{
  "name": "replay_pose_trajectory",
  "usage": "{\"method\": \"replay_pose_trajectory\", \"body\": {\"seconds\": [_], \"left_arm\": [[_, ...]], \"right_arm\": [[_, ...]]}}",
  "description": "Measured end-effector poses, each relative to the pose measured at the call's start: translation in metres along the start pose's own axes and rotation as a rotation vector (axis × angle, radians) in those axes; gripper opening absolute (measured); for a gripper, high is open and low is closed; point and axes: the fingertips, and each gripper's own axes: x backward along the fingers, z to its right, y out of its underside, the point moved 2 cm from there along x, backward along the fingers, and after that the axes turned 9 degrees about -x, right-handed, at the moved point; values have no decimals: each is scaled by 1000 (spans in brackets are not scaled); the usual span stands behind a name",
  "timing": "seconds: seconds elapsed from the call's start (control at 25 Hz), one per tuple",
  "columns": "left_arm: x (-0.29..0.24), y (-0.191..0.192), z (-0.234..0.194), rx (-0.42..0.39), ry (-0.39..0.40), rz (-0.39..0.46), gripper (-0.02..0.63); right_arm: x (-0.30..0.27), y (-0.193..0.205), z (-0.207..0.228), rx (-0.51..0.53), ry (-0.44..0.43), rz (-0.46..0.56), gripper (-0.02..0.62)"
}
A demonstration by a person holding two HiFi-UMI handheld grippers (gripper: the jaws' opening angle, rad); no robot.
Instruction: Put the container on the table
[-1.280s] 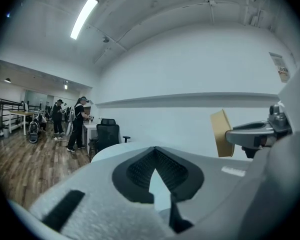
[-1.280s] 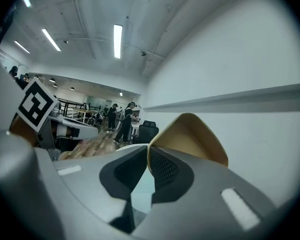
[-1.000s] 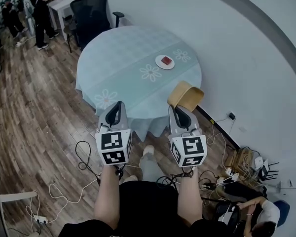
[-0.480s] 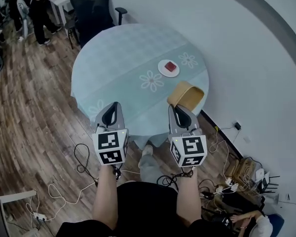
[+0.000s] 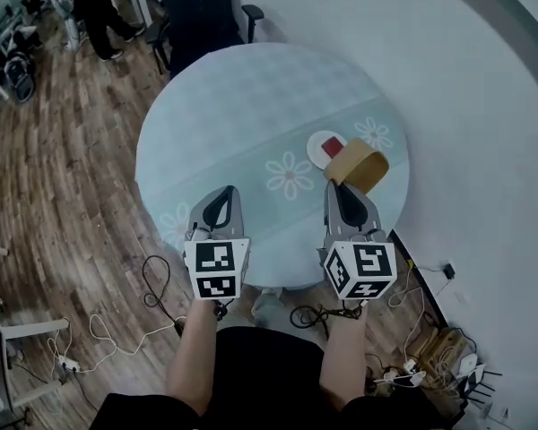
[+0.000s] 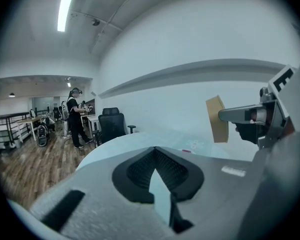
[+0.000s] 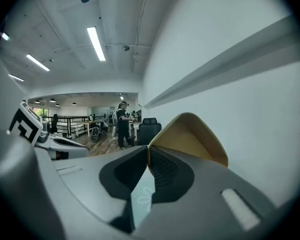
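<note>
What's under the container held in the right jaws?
Head view: the container hangs over the tablecloth and covers the right edge of the white plate. A red item on the plate shows; the covered part can't be seen.

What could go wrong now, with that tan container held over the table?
The right tongs pinch the container only by its thin rim, so it might slip or tip. It hangs close to the plate near the table edge and could land on the plate.

Tan container (image 5: pixel 357 161); pale blue tablecloth (image 5: pixel 233 106), white flowers (image 5: pixel 290 176); white plate (image 5: pixel 316 143).
</note>
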Motion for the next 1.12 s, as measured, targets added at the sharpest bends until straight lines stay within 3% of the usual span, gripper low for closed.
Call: {"method": "replay_pose_trajectory", "body": {"seconds": [0.12,0.28,0.4,0.52,0.64,0.84,1.0,1.12], "left_arm": [[-20,7,6,-33,8,-49,2],[-45,6,23,-56,59,-66,3],[-65,6,32,-62,99,-80,2],[-82,2,36,-76,110,-89,2],[-95,-8,36,-101,118,-80,3],[-93,-7,-1,-99,64,-90,2],[-84,2,-32,-72,13,-110,3],[-77,6,-45,-67,4,-111,3]], "right_arm": [[-16,17,10,-15,-19,-40,31],[-25,33,47,-49,47,-87,31],[-39,38,56,-16,61,-125,31],[-69,66,51,61,6,-253,32],[-106,119,45,163,-60,-448,32],[-151,188,14,333,-191,-705,32],[-178,221,-7,424,-259,-807,34],[-189,232,-16,424,-254,-807,44]]}}
